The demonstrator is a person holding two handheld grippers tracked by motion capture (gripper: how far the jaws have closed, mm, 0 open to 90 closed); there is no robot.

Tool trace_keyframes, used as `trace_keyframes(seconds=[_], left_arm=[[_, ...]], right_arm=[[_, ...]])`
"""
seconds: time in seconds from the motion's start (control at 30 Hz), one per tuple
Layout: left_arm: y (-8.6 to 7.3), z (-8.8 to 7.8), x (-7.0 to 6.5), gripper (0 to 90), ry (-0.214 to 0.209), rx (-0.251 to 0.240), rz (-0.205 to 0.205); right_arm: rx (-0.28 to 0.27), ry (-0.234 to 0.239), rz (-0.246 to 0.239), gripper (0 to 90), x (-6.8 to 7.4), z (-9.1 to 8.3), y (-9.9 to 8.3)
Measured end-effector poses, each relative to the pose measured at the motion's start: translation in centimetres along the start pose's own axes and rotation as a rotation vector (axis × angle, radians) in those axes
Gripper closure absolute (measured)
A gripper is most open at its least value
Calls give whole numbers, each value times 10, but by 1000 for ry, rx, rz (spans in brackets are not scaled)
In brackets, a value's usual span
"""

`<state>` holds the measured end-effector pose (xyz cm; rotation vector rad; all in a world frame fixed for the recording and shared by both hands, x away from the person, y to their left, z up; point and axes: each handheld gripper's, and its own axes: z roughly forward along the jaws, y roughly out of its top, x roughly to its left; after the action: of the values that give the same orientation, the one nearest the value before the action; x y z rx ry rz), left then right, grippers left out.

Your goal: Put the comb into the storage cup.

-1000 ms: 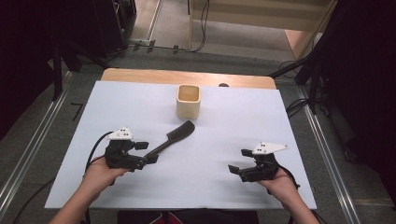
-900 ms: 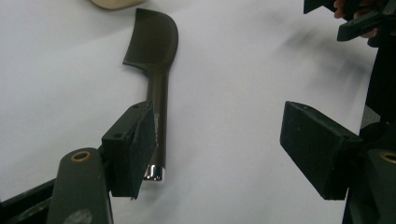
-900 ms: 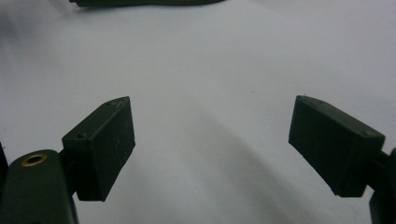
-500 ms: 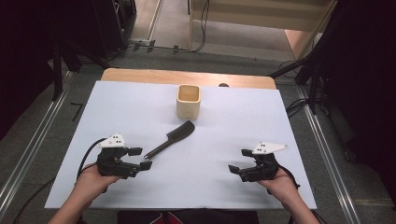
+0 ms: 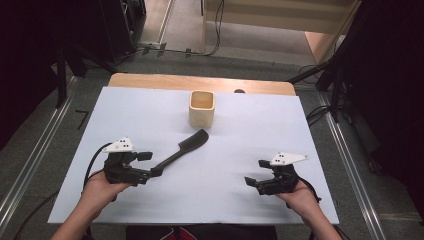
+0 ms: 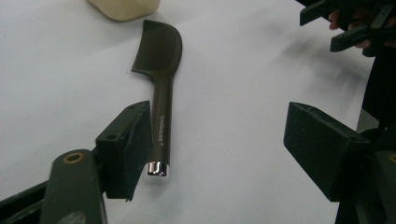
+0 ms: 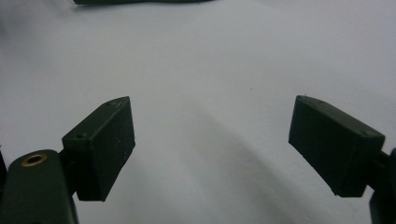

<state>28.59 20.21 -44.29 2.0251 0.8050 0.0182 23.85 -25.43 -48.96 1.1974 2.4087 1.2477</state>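
Spatula [image 6: 161, 84] handle lettering legible, left gripper [image 6: 219, 144] view

Right claw [image 7: 212, 140] wide apart over white tabletop [image 7: 210, 60], dark utensil [image 7: 140, 2] at top edge.

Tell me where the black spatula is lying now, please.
In the high view, the black spatula lies flat on the white table cover, left of centre, its blade toward the beige cup and its handle end at the open left tongs.
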Motion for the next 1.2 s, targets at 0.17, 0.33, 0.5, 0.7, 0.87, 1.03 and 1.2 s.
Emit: trace_keyframes(seconds=[0.17, 0.33, 0.5, 0.7, 0.87, 1.03, 1.2], left_arm=[[6, 5, 3, 214, 8, 11, 3], [13, 15, 6, 199, 17, 14, 6], [17, 22, 9, 198, 26, 23, -1], [25, 32, 12, 199, 26, 32, 9], [31, 41, 13, 204, 44, 40, 17], [36, 47, 16, 210, 51, 43, 18], [39, 54, 18, 212, 64, 55, 23]], right_arm=[[-1, -5, 5, 128, 0, -1, -1], [-5, -8, 10, 128, 0, -3, -3], [-4, -10, 8, 128, 0, -4, -4], [-5, -18, 17, 128, 0, -7, -6], [-4, -21, 19, 129, 0, -8, -7], [-5, -23, 22, 128, -1, -9, -8], [-7, -22, 21, 129, -1, -9, -8]])
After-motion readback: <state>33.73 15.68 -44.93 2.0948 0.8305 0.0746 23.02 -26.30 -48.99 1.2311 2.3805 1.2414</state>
